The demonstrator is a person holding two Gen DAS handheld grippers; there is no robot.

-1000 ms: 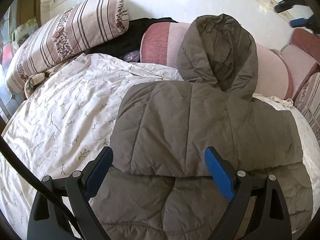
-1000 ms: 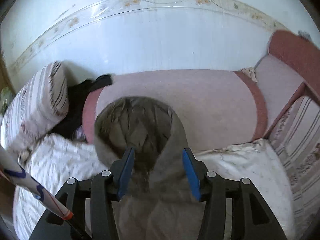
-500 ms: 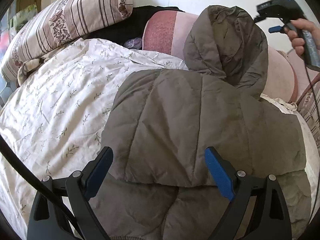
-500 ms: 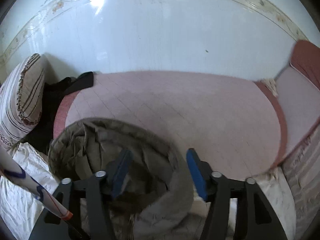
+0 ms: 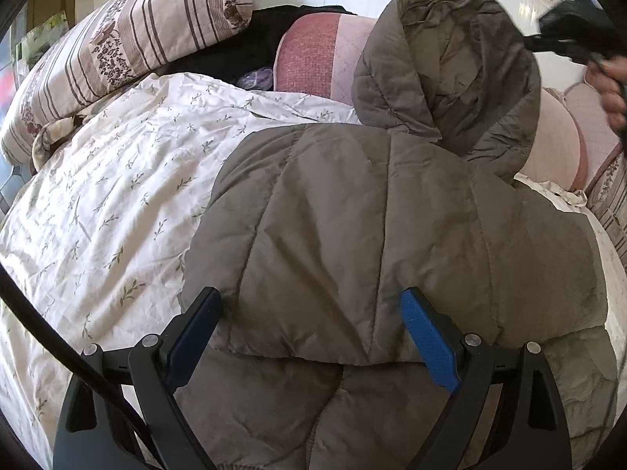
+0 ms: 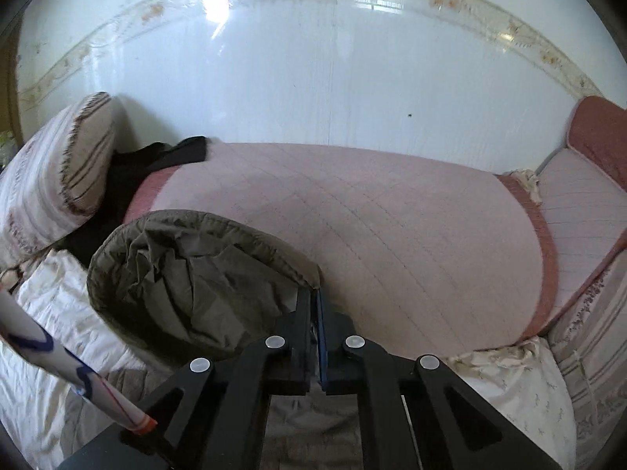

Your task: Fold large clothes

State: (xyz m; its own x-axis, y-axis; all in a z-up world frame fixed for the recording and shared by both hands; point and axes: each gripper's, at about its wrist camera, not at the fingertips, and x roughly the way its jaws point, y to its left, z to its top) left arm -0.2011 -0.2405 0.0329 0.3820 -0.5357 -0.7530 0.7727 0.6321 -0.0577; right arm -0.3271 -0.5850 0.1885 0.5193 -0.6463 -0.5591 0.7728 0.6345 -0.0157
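Note:
A grey-brown quilted hooded jacket [image 5: 372, 235] lies on the bed, its sides folded in over the body. Its hood [image 5: 450, 70] stands up against a pink cushion. My left gripper [image 5: 309, 325] is open and empty, its fingers spread just above the jacket's folded lower part. My right gripper [image 6: 315, 313] is shut on the right edge of the hood's rim [image 6: 203, 282]; it also shows at the top right of the left wrist view [image 5: 568, 39], with the hand holding it.
A white floral sheet [image 5: 98, 215] covers the bed. A striped pillow [image 5: 117, 58] and dark clothes [image 5: 235, 51] lie at the back left. Pink cushions [image 6: 372, 235] lean on the white wall [image 6: 313, 78]. Striped bedding [image 6: 595, 333] lies right.
My right gripper moved to the hood's right rim and closed on it. My left gripper stayed open over the jacket and shifted slightly forward.

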